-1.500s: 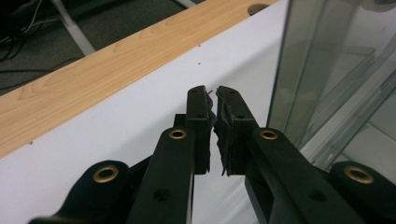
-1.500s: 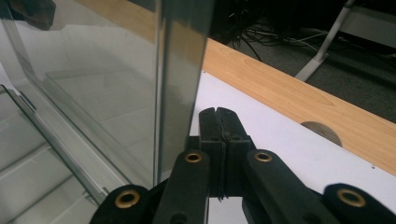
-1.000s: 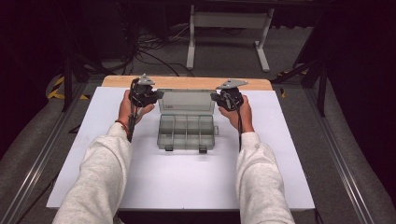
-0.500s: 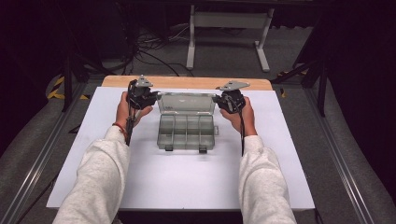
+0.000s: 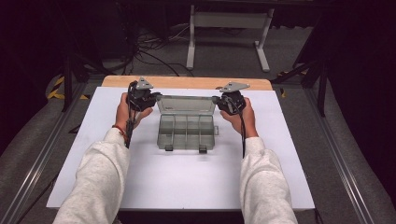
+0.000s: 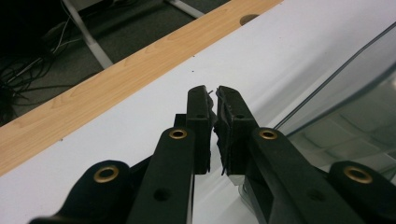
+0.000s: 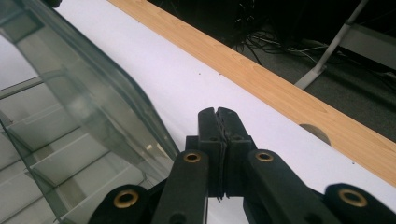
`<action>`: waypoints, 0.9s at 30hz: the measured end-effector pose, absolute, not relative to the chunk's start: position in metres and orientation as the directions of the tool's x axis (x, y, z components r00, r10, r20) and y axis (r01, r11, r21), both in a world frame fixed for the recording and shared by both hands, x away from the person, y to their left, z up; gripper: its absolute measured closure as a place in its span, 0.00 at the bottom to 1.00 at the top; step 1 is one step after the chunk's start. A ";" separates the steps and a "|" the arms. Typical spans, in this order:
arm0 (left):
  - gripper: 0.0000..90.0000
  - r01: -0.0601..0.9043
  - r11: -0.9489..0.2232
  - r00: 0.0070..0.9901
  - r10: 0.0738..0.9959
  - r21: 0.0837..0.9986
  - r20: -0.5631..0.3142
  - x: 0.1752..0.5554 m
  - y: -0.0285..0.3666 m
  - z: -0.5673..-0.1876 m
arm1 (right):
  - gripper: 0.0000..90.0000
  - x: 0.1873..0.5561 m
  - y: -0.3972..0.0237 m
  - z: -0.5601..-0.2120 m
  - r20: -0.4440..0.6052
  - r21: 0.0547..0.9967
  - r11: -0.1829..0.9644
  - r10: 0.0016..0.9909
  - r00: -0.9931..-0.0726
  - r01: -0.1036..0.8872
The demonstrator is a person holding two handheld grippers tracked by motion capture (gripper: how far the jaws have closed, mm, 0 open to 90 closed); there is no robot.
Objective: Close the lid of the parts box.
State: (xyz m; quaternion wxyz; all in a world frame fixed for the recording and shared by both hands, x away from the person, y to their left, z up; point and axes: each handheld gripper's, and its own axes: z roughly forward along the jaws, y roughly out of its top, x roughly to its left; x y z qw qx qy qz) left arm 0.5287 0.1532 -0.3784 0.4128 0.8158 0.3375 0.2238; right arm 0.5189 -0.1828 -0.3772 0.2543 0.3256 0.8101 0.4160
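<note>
A clear plastic compartment box [image 5: 187, 133] lies in the middle of the white table top [image 5: 187, 182], its lid [image 5: 186, 104] standing open at the far side. My left gripper [image 5: 157, 97] is at the lid's left end, my right gripper [image 5: 215, 99] at its right end. In the left gripper view the left gripper [image 6: 214, 93] is shut with nothing between its pads, and the lid [image 6: 355, 93] passes just to its right. In the right gripper view the right gripper [image 7: 217, 112] is shut and empty, with the lid [image 7: 70, 79] close on its left.
A wooden strip [image 5: 187, 82] runs along the table's far edge, with a round hole [image 7: 314, 132] in it. Beyond it, on the dark floor, are a metal stand [image 5: 224, 21] and cables [image 5: 149, 51]. Metal rails [image 5: 44, 144] flank the table.
</note>
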 end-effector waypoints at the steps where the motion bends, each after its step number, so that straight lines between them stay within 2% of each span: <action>1: 0.93 0.364 -0.434 0.672 0.735 0.824 0.090 0.528 0.153 -0.378 | 0.99 0.519 -0.183 -0.377 -0.142 0.840 0.442 0.739 -0.659 0.315; 17: 0.93 0.356 -0.485 0.674 0.726 0.798 0.140 0.517 0.150 -0.379 | 1.00 0.510 -0.184 -0.378 -0.153 0.824 0.472 0.718 -0.679 0.314; 27: 0.97 0.341 -0.526 0.690 0.703 0.779 0.173 0.513 0.148 -0.381 | 1.00 0.499 -0.186 -0.371 -0.169 0.829 0.489 0.682 -0.712 0.271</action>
